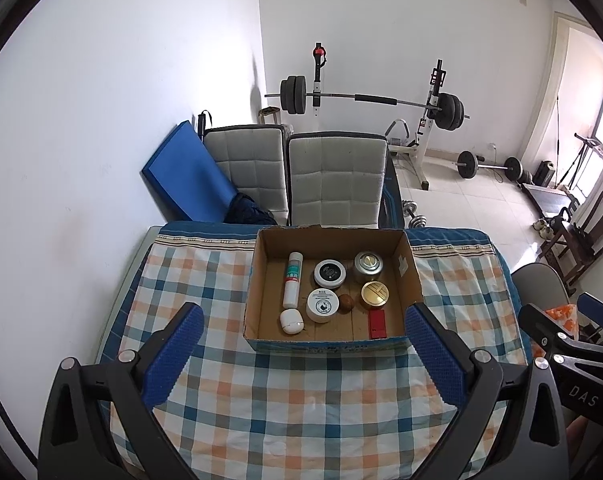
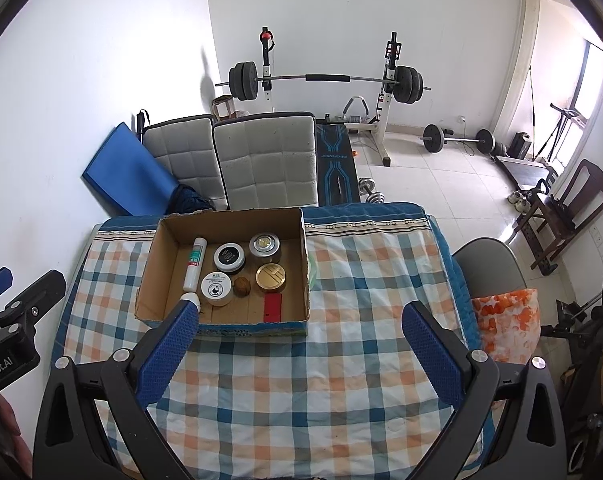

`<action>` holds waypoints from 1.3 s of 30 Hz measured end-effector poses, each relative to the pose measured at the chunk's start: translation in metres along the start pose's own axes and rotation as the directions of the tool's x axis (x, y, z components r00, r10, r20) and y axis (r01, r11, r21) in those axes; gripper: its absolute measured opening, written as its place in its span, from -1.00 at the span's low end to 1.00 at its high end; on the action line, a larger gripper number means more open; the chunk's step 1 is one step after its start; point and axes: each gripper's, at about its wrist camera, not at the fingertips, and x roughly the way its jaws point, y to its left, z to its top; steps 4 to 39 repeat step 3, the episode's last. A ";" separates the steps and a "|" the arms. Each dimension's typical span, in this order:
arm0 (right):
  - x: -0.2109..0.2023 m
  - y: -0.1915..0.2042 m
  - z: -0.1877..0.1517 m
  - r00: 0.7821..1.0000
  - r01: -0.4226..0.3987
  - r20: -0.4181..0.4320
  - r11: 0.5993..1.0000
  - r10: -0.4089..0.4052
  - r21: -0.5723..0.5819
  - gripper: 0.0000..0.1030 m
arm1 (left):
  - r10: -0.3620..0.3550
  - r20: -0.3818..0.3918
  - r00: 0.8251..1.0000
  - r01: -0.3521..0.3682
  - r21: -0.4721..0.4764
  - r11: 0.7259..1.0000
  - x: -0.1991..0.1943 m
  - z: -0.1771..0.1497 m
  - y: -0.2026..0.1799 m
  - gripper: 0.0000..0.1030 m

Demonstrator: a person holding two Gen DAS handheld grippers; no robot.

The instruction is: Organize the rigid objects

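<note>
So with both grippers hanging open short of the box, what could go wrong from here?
1. The items in the cardboard box are packed close: the walnut sits between the white jar and the gold-lidded tin, so wide jaws may knock its neighbours.
2. The box walls could catch a finger of the left gripper on entry and shove the box across the checked cloth.
3. The white tube lies flat and might roll.
</note>
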 end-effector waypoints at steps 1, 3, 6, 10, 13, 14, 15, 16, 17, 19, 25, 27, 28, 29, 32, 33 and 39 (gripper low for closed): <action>0.000 0.000 0.000 1.000 0.000 0.001 1.000 0.000 0.001 1.00 | -0.001 -0.002 1.000 0.001 0.001 1.000 0.000 0.000 -0.001 1.00; 0.001 0.001 -0.001 1.000 0.001 0.002 1.000 -0.001 0.001 1.00 | -0.002 0.000 1.000 0.002 0.003 1.000 0.000 0.000 -0.001 1.00; 0.001 0.001 -0.001 1.000 0.001 0.002 1.000 -0.001 0.001 1.00 | -0.002 0.000 1.000 0.002 0.003 1.000 0.000 0.000 -0.001 1.00; 0.001 0.001 -0.001 1.000 0.001 0.002 1.000 -0.001 0.001 1.00 | -0.002 0.000 1.000 0.002 0.003 1.000 0.000 0.000 -0.001 1.00; 0.001 0.001 -0.001 1.000 0.001 0.002 1.000 -0.001 0.001 1.00 | -0.002 0.000 1.000 0.002 0.003 1.000 0.000 0.000 -0.001 1.00; 0.001 0.001 -0.001 1.000 0.001 0.002 1.000 -0.001 0.001 1.00 | -0.002 0.000 1.000 0.002 0.003 1.000 0.000 0.000 -0.001 1.00; 0.001 0.001 -0.001 1.000 0.001 0.002 1.000 -0.001 0.001 1.00 | -0.002 0.000 1.000 0.002 0.003 1.000 0.000 0.000 -0.001 1.00; 0.001 0.001 -0.001 1.000 0.001 0.002 1.000 -0.001 0.001 1.00 | -0.002 0.000 1.000 0.002 0.003 1.000 0.000 0.000 -0.001 1.00; 0.001 0.001 -0.001 1.000 0.001 0.002 1.000 -0.001 0.001 1.00 | -0.002 0.000 1.000 0.002 0.003 1.000 0.000 0.000 -0.001 1.00; 0.001 0.001 -0.001 1.000 0.001 0.002 1.000 -0.001 0.001 1.00 | -0.002 0.000 1.000 0.002 0.003 1.000 0.000 0.000 -0.001 1.00; 0.001 0.001 -0.001 1.000 0.001 0.002 1.000 -0.001 0.001 1.00 | -0.002 0.000 1.000 0.002 0.003 1.000 0.000 0.000 -0.001 1.00; 0.001 0.001 -0.001 1.000 0.001 0.002 1.000 -0.001 0.001 1.00 | -0.002 0.000 1.000 0.002 0.003 1.000 0.000 0.000 -0.001 1.00; 0.001 0.001 -0.001 1.000 0.001 0.002 1.000 -0.001 0.001 1.00 | -0.002 0.000 1.000 0.002 0.003 1.000 0.000 0.000 -0.001 1.00; 0.001 0.001 -0.001 1.000 0.001 0.002 1.000 -0.001 0.001 1.00 | -0.002 0.000 1.000 0.002 0.003 1.000 0.000 0.000 -0.001 1.00; 0.001 0.001 -0.001 1.000 0.001 0.002 1.000 -0.001 0.001 1.00 | -0.002 0.000 1.000 0.002 0.003 1.000 0.000 0.000 -0.001 1.00; 0.001 0.001 -0.001 1.000 0.001 0.002 1.000 -0.001 0.001 1.00 | -0.002 0.000 1.000 0.002 0.003 1.000 0.000 0.000 -0.001 1.00; 0.001 0.001 -0.001 1.000 0.001 0.002 1.000 -0.001 0.001 1.00 | -0.002 0.000 1.000 0.002 0.003 1.000 0.000 0.000 -0.001 1.00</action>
